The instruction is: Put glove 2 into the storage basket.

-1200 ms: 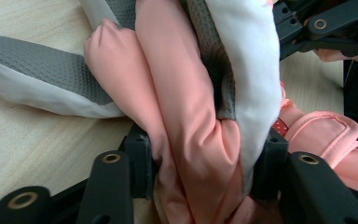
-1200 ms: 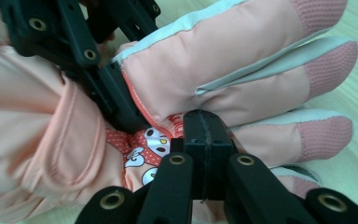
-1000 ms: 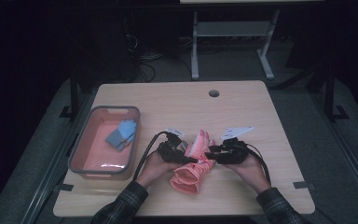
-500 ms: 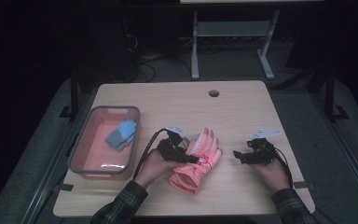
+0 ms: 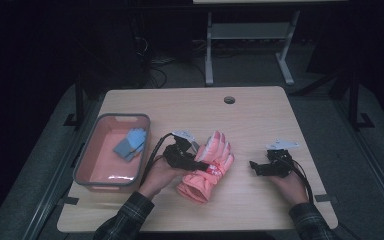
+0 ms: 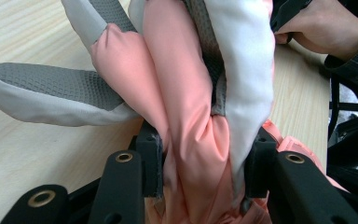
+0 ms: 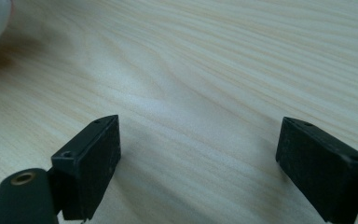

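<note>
A pink glove (image 5: 207, 167) lies near the middle of the desk (image 5: 260, 115), cuff toward the person and fingers pointing away. The left tongs (image 5: 200, 164) are clamped on it: in the left gripper view the two black jaws pinch a bunched fold of the glove's (image 6: 191, 140) pink and white fabric between them, with the grey textured fingertips spreading out beyond over the wood.

The right tongs (image 5: 252, 166) sit well apart from the glove, on the right side of the desk, low over bare wood. Their jaws have just been opening and now stand wide, with nothing between them; the right gripper view shows just wood grain in the gap of the right tongs (image 7: 198, 161).

At the left edge of the desk stands a tub (image 5: 82, 165) with a grey rim and pink inside. In it lies a blue glove (image 5: 129, 145), toward the far right corner, the rest of the tub's floor being bare. The tub is just beside the left hand (image 5: 155, 177), not touching the pink glove.
</note>
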`<move>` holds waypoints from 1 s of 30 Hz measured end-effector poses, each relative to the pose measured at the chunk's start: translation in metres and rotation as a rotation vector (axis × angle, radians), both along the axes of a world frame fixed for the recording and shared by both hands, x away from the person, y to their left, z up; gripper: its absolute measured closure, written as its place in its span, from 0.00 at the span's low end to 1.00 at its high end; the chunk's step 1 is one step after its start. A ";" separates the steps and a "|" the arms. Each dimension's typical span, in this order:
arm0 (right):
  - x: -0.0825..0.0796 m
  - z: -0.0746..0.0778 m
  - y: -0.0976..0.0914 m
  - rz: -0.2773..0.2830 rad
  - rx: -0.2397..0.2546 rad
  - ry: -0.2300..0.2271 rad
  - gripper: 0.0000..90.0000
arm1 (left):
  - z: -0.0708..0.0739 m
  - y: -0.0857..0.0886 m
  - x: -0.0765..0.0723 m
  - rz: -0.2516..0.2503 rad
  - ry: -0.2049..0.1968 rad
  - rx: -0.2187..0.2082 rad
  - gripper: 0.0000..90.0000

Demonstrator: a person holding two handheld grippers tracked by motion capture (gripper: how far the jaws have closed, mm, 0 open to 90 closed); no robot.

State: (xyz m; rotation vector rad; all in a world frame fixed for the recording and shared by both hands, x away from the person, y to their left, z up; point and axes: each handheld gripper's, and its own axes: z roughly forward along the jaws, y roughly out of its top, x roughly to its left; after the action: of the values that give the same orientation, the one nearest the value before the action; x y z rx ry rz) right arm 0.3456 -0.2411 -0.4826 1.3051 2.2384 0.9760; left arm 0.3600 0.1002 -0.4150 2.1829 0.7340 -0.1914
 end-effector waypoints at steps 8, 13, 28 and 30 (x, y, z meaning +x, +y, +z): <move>0.000 0.000 0.000 -0.004 0.003 0.006 0.15 | 0.019 0.011 0.005 0.031 -0.003 -0.009 0.65; 0.000 0.000 0.000 -0.004 0.003 0.006 0.15 | 0.030 0.019 0.007 0.041 -0.009 -0.006 0.65; 0.000 0.000 0.000 -0.003 0.003 0.005 0.15 | 0.073 0.076 0.014 0.131 -0.030 -0.031 0.65; 0.000 0.000 0.000 -0.004 0.003 0.005 0.15 | 0.078 0.086 0.015 0.152 -0.032 -0.037 0.65</move>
State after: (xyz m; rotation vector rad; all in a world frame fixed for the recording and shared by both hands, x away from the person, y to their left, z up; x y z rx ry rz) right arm 0.3453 -0.2408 -0.4825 1.3139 2.2384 0.9762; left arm 0.3750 0.1865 -0.3374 2.0802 0.8671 -0.0918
